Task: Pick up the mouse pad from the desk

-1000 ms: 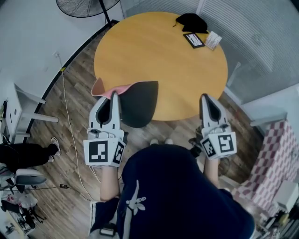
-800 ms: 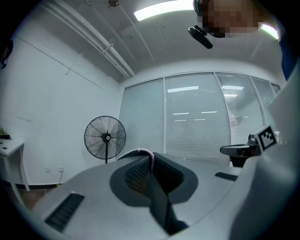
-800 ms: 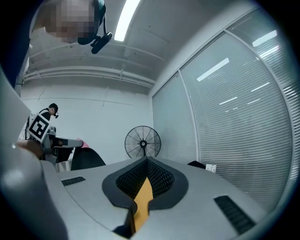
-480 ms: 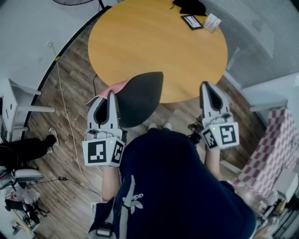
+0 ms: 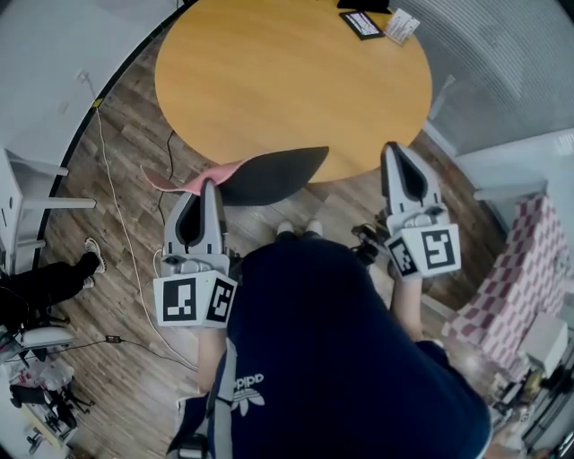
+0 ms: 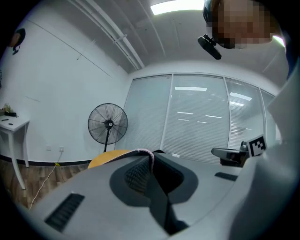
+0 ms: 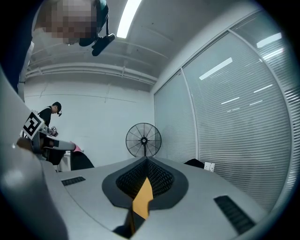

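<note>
The mouse pad, dark on its underside and pink on top, hangs in the air past the near edge of the round orange table. My left gripper is shut on its left corner. In the left gripper view the pad's pink edge sticks out from between the closed jaws of the left gripper. My right gripper stays to the right by the table's near edge, shut on nothing. In the right gripper view only a sliver of the orange table shows behind the tip of the right gripper.
At the table's far edge lie a dark card, a white box and a black object. A standing fan is beyond the table. A white side table and a floor cable are at the left. Another person stands far off.
My left gripper has drawn back and down with the mouse pad, which has come further off the table edge and hangs flatter. The right gripper has hardly moved.
</note>
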